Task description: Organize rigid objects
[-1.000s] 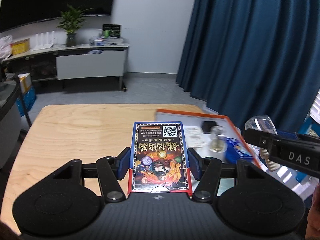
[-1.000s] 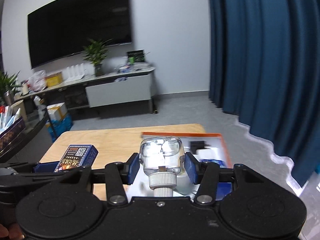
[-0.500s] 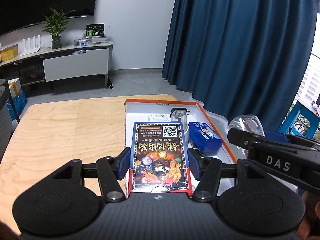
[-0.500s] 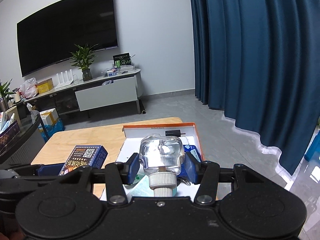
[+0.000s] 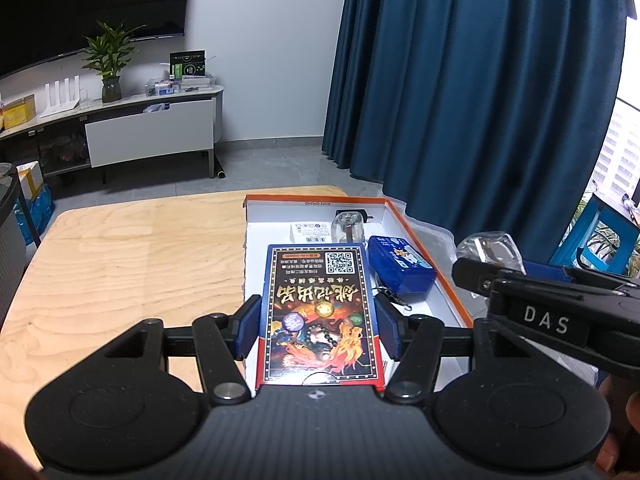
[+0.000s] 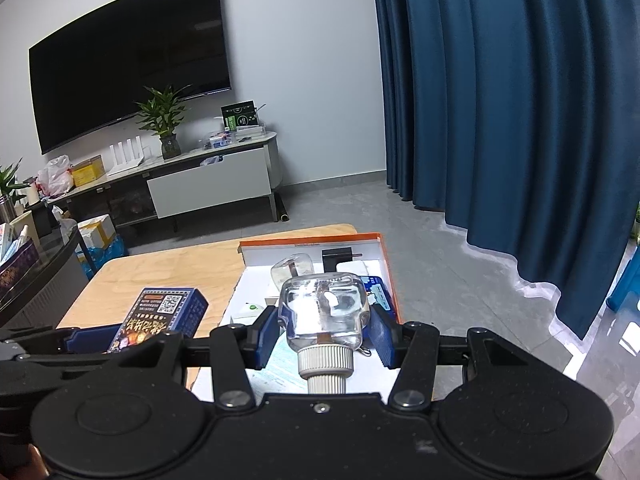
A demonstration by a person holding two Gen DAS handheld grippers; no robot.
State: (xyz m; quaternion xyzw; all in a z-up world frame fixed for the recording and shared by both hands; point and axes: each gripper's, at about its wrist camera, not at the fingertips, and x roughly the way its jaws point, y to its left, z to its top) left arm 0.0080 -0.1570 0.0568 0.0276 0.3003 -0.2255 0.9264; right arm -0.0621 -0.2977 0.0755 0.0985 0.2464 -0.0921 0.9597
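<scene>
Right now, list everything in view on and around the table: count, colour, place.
Printed blue card box: one, blue with red-gold artwork, held over the tray's near end.
Clear glass bottle with white cap: one, transparent, held cap toward the camera.
Shallow cardboard tray: one, orange rim, white inside, on the table's right side.
Blue pouch: one, in the tray.
Second clear bottle: one, lying in the tray's far end.
Wooden table: one, light.
Curtain: dark blue, behind.
Television: one, black, wall.
Left gripper: fingers on the card box.
Right gripper: fingers on the bottle.
</scene>
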